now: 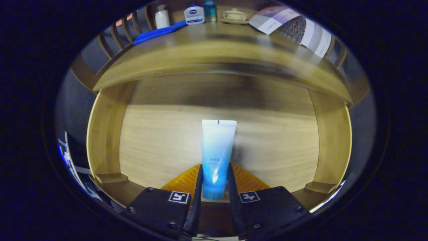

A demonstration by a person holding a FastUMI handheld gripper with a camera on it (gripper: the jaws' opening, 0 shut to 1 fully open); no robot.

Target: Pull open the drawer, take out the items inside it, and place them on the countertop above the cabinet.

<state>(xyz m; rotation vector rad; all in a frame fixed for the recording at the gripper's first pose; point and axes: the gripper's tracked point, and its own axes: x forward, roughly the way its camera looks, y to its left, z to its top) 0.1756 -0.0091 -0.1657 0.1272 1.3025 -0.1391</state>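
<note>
Down inside the open drawer (160,147), the gripper (214,180) has both fingers clamped on the blue tube (217,150), so pulling it open looks done. Countertop (217,36) above already has bottles (194,14) and a blue item; I'd guess this tube just needs lifting up there.
</note>
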